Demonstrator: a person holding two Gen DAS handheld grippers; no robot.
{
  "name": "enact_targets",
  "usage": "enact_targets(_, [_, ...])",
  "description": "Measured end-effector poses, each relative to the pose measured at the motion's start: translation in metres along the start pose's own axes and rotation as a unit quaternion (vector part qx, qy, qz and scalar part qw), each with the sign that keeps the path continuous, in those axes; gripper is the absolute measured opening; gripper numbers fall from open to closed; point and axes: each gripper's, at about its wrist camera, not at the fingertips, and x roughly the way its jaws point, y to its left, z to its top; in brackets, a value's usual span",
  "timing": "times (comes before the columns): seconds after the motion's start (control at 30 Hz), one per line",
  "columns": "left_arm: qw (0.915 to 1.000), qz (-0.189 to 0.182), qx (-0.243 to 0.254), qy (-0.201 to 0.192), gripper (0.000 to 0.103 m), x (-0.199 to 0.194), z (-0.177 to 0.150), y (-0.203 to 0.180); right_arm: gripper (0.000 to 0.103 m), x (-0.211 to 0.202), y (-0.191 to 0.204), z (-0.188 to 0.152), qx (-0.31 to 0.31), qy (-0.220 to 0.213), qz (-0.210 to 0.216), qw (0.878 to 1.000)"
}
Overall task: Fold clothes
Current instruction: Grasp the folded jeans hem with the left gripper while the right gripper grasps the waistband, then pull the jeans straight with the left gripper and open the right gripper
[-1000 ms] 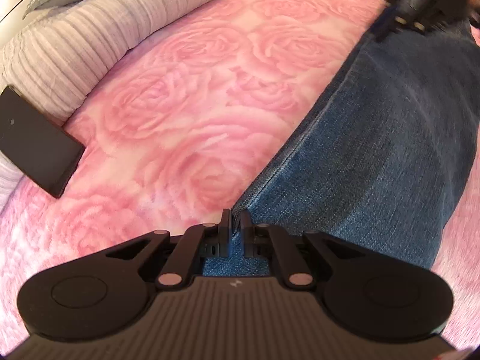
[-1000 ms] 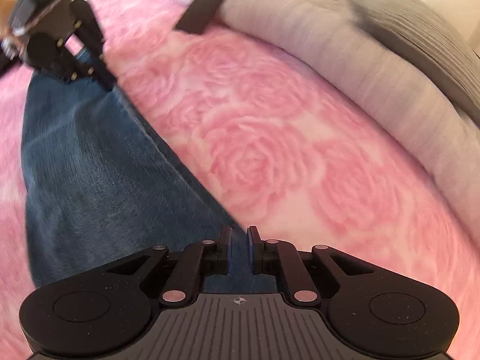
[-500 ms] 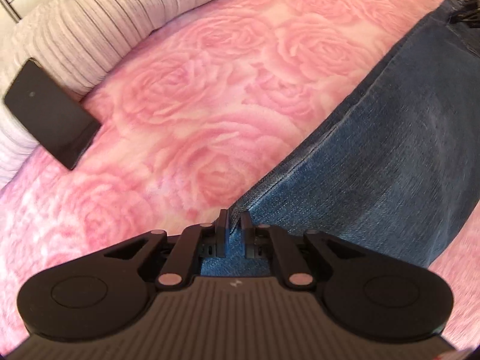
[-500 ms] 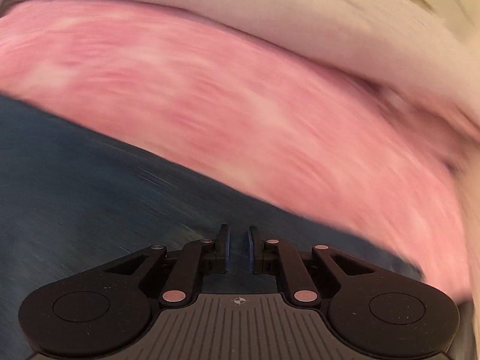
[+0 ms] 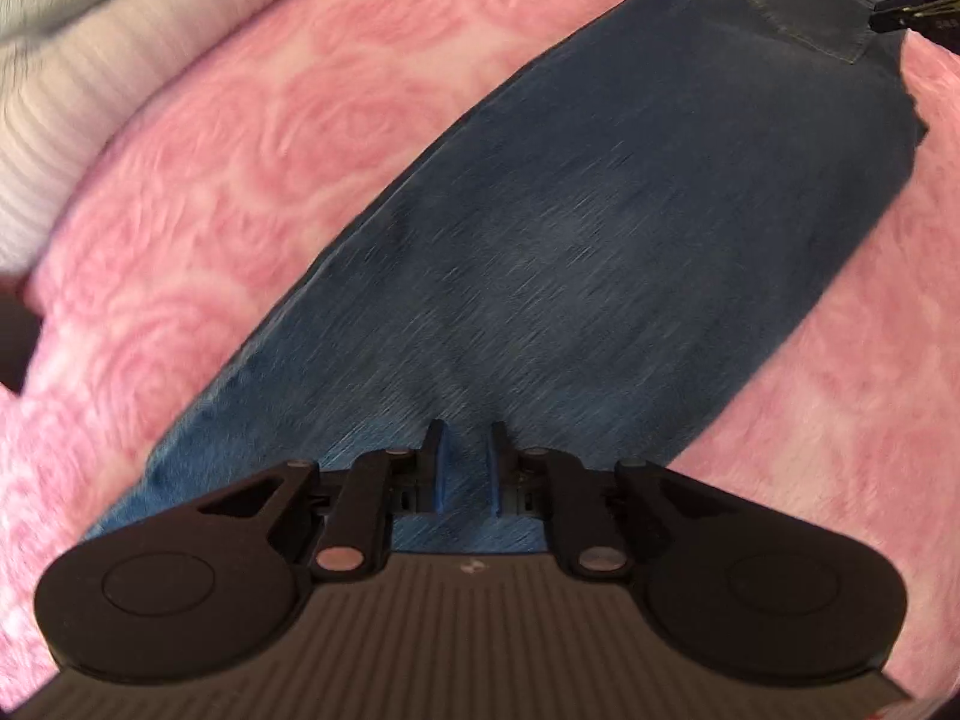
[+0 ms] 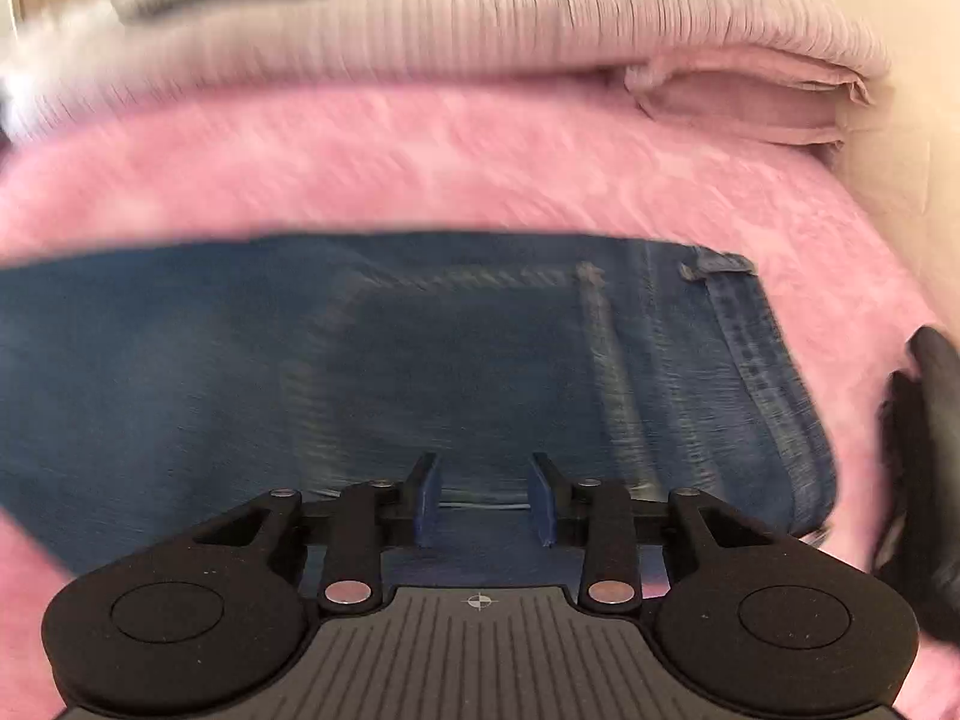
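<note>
On pink rose blanket (image 5: 312,138) — jeans (image 5: 600,228) flat; ribbed bedding (image 6: 480,42) behind; both fingers apart, just opening.

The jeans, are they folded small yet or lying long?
Lying long: the jeans stretch flat across the pink blanket, back pocket showing.

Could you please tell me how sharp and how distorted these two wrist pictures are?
Left wrist: the jeans and pink blanket are streaked by motion blur, and the fisheye bows the edges. Right wrist: heavier smear on the ribbed bedding; only the right claw is crisp.
</note>
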Motion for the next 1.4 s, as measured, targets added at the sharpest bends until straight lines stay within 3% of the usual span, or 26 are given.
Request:
enact_targets(0.13, [0.9958,-0.012,0.070,-0.057,0.018,-0.024,0.021,-0.050,0.036,-0.029,0.029,-0.035,0.041,-0.012,0.033,0.999])
enact_targets(0.23, [0.9786,-0.045,0.168,-0.111,0.031,-0.035,0.041,-0.106,0.036,-0.039,0.047,-0.071,0.096,0.000,0.040,0.995])
enact_targets(0.33, [0.9384,-0.070,0.302,-0.153,0.038,-0.030,0.049,-0.170,0.036,-0.046,0.063,-0.101,0.133,0.004,0.035,0.991])
enact_targets(0.43, [0.8948,-0.061,0.403,-0.181,0.039,-0.009,0.049,-0.219,0.038,-0.059,0.068,-0.126,0.183,0.000,0.020,0.983])
enact_targets(0.47, [0.8846,-0.046,0.425,-0.186,0.039,0.001,0.047,-0.231,0.046,-0.064,0.068,-0.132,0.198,-0.007,0.010,0.980])
enact_targets(0.5, [0.8737,-0.030,0.447,-0.190,0.037,0.010,0.045,-0.242,0.069,-0.069,0.069,-0.137,0.213,-0.014,0.000,0.977])
enact_targets(0.53, [0.8642,-0.009,0.466,-0.189,0.032,0.020,0.044,-0.249,0.076,-0.072,0.068,-0.140,0.225,-0.024,-0.005,0.974])
enact_targets(0.57, [0.8611,0.004,0.472,-0.189,0.016,0.026,0.046,-0.250,0.076,-0.075,0.069,-0.142,0.236,-0.029,-0.003,0.971])
enact_targets(0.6, [0.8666,0.002,0.461,-0.190,0.012,0.026,0.051,-0.247,0.076,-0.078,0.071,-0.145,0.247,-0.035,0.000,0.968])
enact_targets(0.7, [0.9043,-0.046,0.378,-0.194,0.007,0.009,0.069,-0.226,0.076,-0.078,0.077,-0.144,0.268,-0.058,0.006,0.962])
enact_targets(0.8, [0.9162,-0.085,0.336,-0.201,0.005,-0.005,0.082,-0.206,0.076,-0.068,0.083,-0.138,0.294,-0.082,0.008,0.952])
enact_targets(0.87, [0.9234,-0.131,0.305,-0.192,0.003,-0.013,0.089,-0.192,0.076,-0.055,0.087,-0.131,0.309,-0.102,0.013,0.945])
enact_targets(0.97, [0.9265,-0.179,0.277,-0.181,0.003,-0.014,0.101,-0.177,0.076,-0.036,0.090,-0.115,0.317,-0.130,0.014,0.939])
enact_targets(1.0, [0.9270,-0.178,0.275,-0.183,0.003,-0.014,0.104,-0.175,0.076,-0.031,0.091,-0.109,0.314,-0.132,0.007,0.940])
enact_targets(1.17, [0.9270,-0.165,0.275,-0.195,0.002,-0.014,0.102,-0.169,0.076,-0.013,0.098,-0.095,0.260,-0.120,-0.037,0.957])
enact_targets(1.3, [0.9213,-0.181,0.276,-0.206,0.001,-0.011,0.103,-0.166,0.076,0.002,0.114,-0.084,0.158,-0.124,-0.068,0.977])
enact_targets(1.4, [0.9192,-0.189,0.280,-0.202,0.001,-0.009,0.102,-0.165,0.076,0.010,0.111,-0.083,0.135,-0.124,-0.124,0.975])
